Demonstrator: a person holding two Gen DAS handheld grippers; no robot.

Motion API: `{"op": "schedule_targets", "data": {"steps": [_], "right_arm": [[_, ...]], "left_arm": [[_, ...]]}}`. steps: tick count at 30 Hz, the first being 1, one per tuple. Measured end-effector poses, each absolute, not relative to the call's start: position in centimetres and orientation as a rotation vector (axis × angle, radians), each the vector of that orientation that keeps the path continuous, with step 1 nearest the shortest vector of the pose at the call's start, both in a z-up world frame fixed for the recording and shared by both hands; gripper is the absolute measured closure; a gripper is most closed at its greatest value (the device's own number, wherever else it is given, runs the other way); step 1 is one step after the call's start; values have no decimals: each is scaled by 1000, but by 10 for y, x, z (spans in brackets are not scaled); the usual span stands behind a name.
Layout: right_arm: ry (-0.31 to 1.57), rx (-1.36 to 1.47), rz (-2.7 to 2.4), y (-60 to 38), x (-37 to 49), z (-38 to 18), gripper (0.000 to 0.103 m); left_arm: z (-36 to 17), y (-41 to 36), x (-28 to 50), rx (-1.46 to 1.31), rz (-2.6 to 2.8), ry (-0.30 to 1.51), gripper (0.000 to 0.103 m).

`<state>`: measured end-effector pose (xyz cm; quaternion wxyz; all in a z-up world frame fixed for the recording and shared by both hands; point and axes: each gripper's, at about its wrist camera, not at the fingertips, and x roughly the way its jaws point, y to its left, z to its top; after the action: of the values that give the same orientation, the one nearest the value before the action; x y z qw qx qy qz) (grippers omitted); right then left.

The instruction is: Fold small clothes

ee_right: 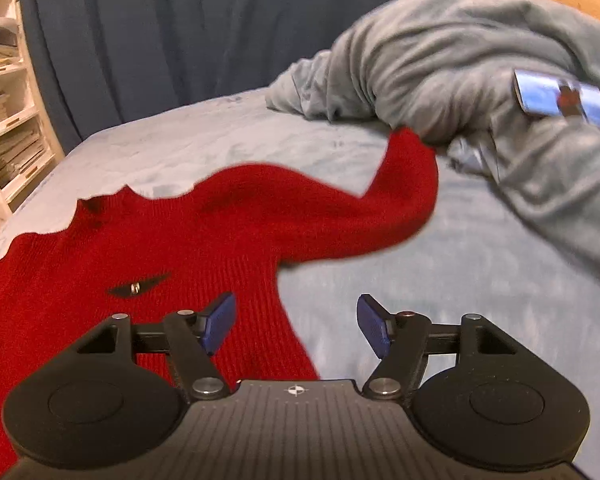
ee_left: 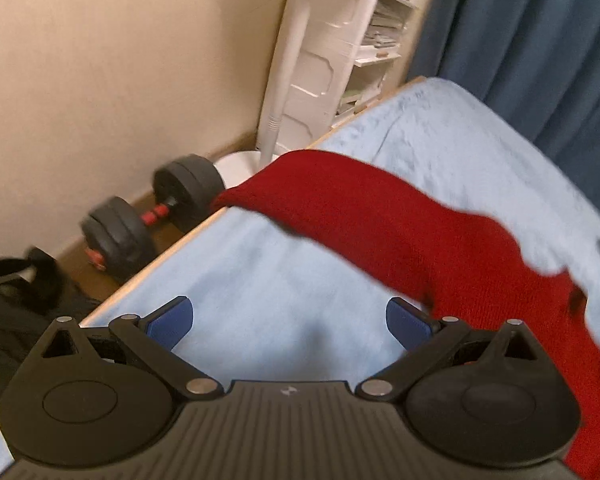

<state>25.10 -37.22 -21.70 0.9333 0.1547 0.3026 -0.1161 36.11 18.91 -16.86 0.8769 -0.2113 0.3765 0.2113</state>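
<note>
**Both grippers open over the red sweater**

The left gripper (ee_left: 289, 326) hangs with its blue pads spread wide, nothing between them, above the light blue bedsheet (ee_left: 259, 272). The right gripper (ee_right: 295, 326) is also spread, empty. The red sweater (ee_right: 147, 248) lies flat on the bed, one sleeve reaching the bed edge by a dumbbell (ee_left: 151, 216), the other towards a crumpled grey blanket (ee_right: 460, 64).

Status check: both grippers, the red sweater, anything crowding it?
Left gripper open, empty. Right gripper open, empty. Red sweater spread on bed, unfolded. Grey blanket heaped at its sleeve end.
</note>
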Motion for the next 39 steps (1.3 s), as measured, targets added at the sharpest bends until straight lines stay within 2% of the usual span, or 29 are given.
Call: {"op": "schedule_targets", "data": {"steps": [7,11,15,21,22,24,26,27,30,32,36,39], "right_arm": [[614,459,-199,-383,264,-244,34],[587,437,-216,-389,262,-257,34],[600,440,-238,-398,266,-266,34],[586,457,-207,-405,272,-264,35],[583,458,-212,-407,272,-264,35],[595,486,-221,-411,274,-266,35],[624,541,-231,-418,276,-271,35],[637,571,-233,-422,277,-273,35],[648,644,-240,-430,277,-274,37],[639,657,-234,-430,276,-272,37],[622,631,-221,-425,275,-266,37],[605,595,-233,-423,275,-261,37]], "left_arm": [[-175,216,402,-554,521,739,0],[-196,236,441,-735,485,816,1],[-209,244,468,-878,455,820,1],[-218,236,503,-843,552,829,1],[-216,232,506,-823,556,825,4],[-208,224,513,-763,570,811,27],[-195,216,517,-663,595,815,82],[-186,214,517,-644,603,802,91],[-148,199,518,-605,615,729,91],[-116,163,523,-467,543,679,91],[-73,16,509,-2,211,550,91],[-92,-96,452,240,-143,553,91]]}}
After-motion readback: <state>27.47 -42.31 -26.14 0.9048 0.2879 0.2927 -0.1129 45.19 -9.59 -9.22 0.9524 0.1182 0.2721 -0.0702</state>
